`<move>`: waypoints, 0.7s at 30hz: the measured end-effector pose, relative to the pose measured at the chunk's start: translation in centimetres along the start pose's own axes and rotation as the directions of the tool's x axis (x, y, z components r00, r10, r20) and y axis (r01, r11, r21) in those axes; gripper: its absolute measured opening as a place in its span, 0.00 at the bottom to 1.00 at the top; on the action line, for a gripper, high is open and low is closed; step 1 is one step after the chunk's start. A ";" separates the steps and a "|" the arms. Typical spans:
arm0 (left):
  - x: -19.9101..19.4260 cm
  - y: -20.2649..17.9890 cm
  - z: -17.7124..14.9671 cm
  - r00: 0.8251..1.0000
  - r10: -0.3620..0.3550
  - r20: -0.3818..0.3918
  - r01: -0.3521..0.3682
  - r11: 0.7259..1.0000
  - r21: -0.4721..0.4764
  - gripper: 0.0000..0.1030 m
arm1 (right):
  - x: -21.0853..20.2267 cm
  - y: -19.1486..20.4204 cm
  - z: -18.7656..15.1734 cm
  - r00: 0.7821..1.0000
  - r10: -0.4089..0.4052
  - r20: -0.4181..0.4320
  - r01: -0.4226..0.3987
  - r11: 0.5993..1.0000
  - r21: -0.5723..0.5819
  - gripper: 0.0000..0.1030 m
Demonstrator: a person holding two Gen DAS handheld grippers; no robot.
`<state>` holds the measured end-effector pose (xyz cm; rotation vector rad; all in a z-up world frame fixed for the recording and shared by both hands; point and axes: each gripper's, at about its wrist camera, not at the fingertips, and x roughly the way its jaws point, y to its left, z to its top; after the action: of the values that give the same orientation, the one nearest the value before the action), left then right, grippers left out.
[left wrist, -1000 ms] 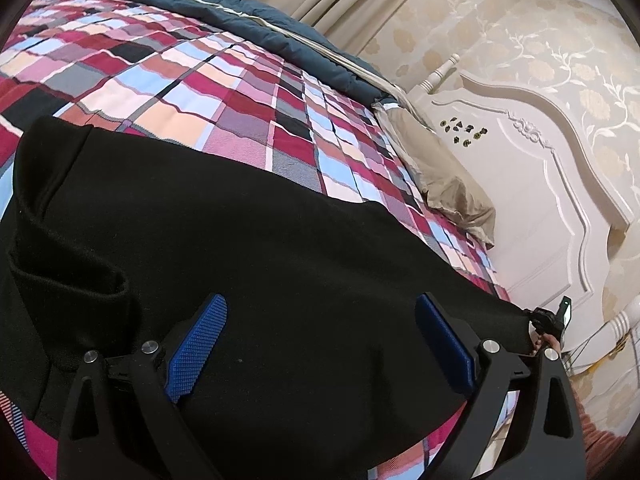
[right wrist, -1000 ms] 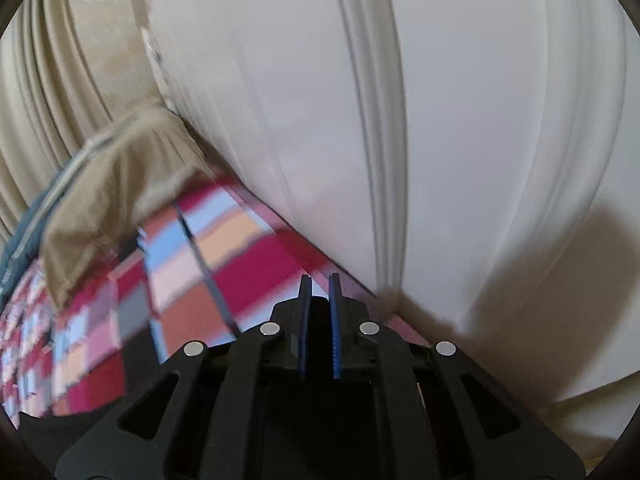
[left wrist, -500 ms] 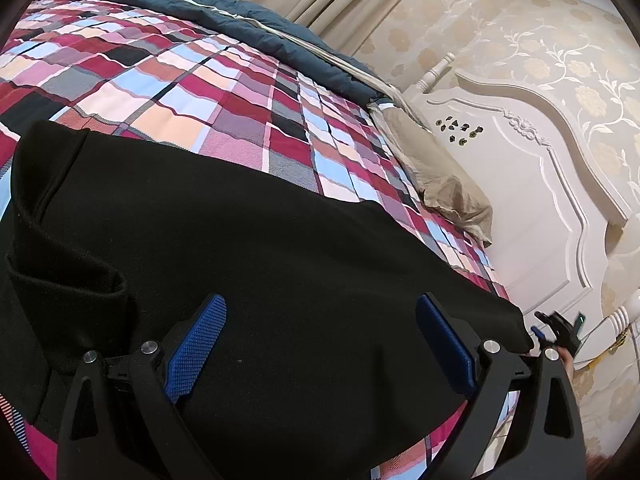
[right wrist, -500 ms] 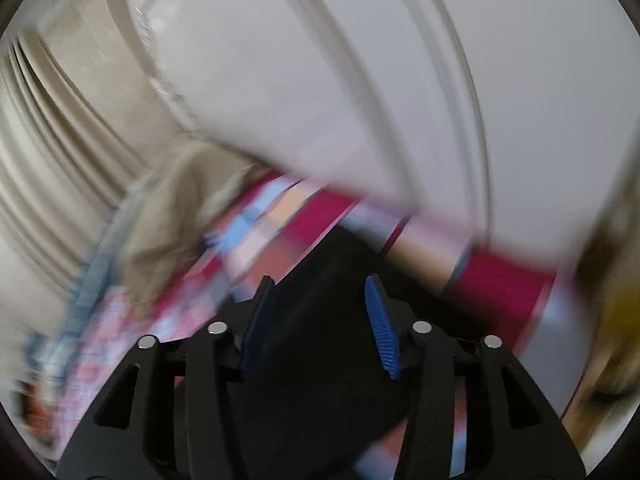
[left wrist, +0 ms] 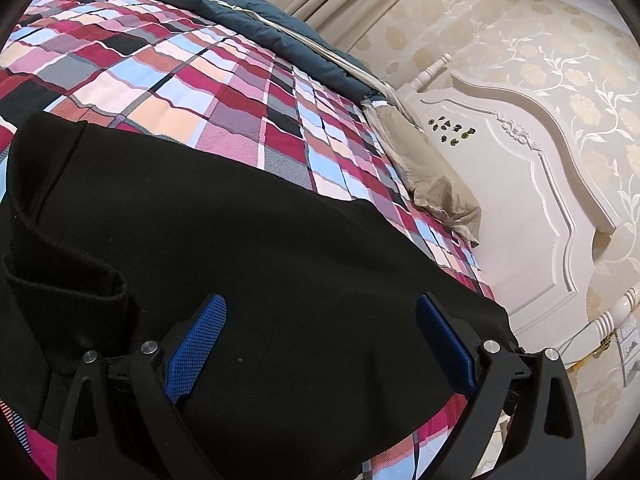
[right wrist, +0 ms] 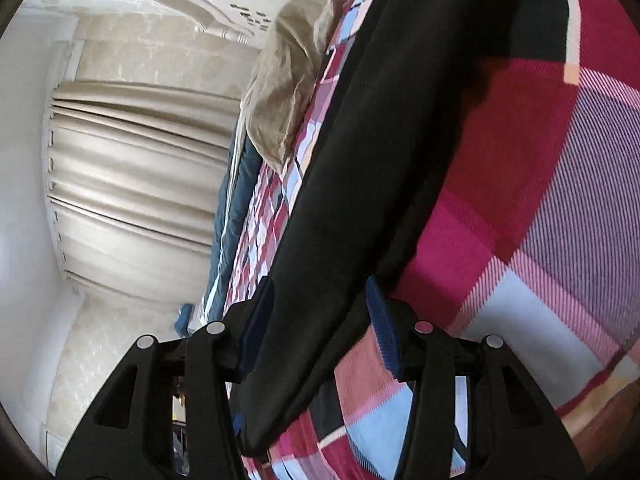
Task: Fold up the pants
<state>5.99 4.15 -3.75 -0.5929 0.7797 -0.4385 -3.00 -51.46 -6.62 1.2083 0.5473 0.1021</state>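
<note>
On the plaid bed (left wrist: 224, 92), black pants (left wrist: 256, 264) lie flat; left gripper (left wrist: 320, 344) hovers wide, right gripper (right wrist: 320, 320) half-open astride the hem, having just opened; next it must pinch.

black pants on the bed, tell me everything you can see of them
The black pants are plain, matte, soft knit-looking fabric, spread mostly flat across the checked bedspread. A thick rolled fold bunches at their left end. One narrow edge runs between the parted blue pads of the right tool. The left tool stands open above the cloth.
</note>
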 end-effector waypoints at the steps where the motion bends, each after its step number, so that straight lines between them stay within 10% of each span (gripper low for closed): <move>1: 0.0 0.1 -0.1 1.000 -0.001 0.001 0.001 1.000 0.003 0.92 | 0.4 0.0 0.2 1.000 0.005 0.007 -0.005 1.000 0.010 0.46; 21: -0.1 0.1 -0.2 1.000 -0.028 0.011 0.028 1.000 0.010 0.92 | 0.0 -0.3 0.0 0.985 -0.052 0.163 0.044 0.998 0.053 0.49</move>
<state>5.77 4.27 -3.86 -0.5974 0.7588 -0.4639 -3.06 -51.62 -6.91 1.2378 0.4360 -0.0519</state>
